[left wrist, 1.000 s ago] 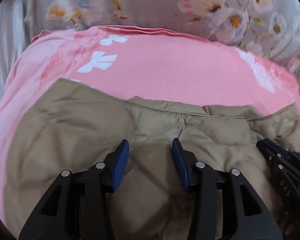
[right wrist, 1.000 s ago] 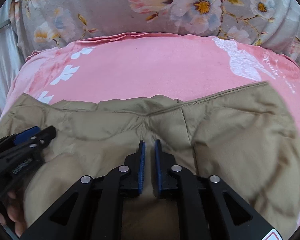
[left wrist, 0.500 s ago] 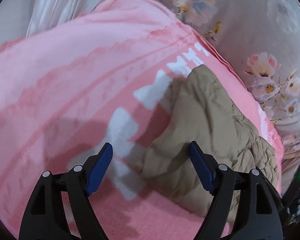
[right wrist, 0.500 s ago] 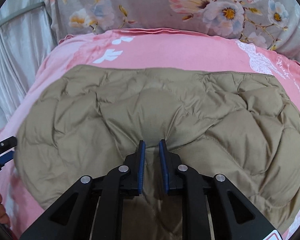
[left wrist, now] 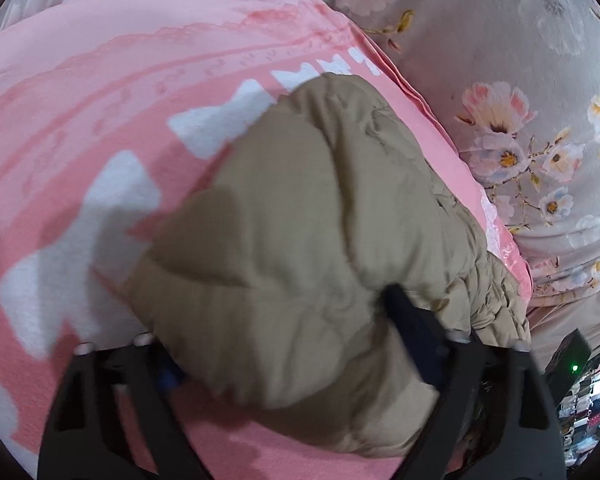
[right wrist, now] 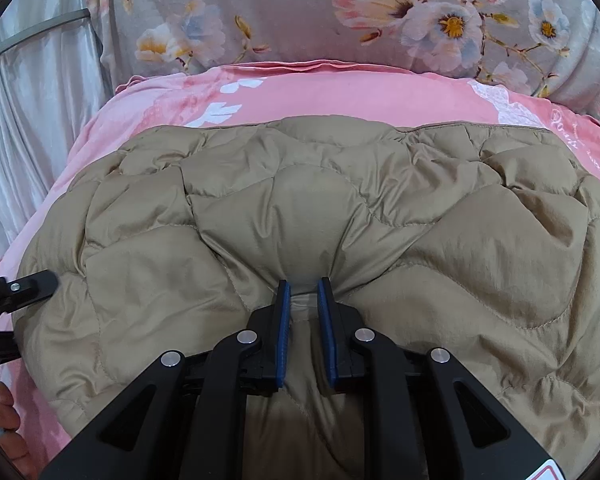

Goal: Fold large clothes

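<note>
A tan quilted jacket (right wrist: 300, 200) lies folded on a pink blanket (right wrist: 340, 88). My right gripper (right wrist: 302, 292) is shut on a pinched fold at the jacket's near edge. In the left wrist view the jacket's (left wrist: 300, 200) puffy end fills the gap of my left gripper (left wrist: 280, 328). Its jaws are closing around that end. The right finger (left wrist: 404, 312) digs into the fabric, and the other finger is mostly hidden under it. The right wrist view shows the left gripper (right wrist: 32, 284) at the jacket's left edge.
The pink blanket (left wrist: 100, 100) with white prints spreads left of the jacket. Grey floral fabric (right wrist: 300, 12) rises behind it. A silver curtain (right wrist: 32, 100) hangs at the left. A person's hand (right wrist: 0, 400) shows at the lower left. A dark device with a green light (left wrist: 572, 360) sits at the right.
My left gripper let go, rolled and swung to the jacket's left end, which now sits between its jaws. The right gripper drew back with its fold, laying the quilted side up.
</note>
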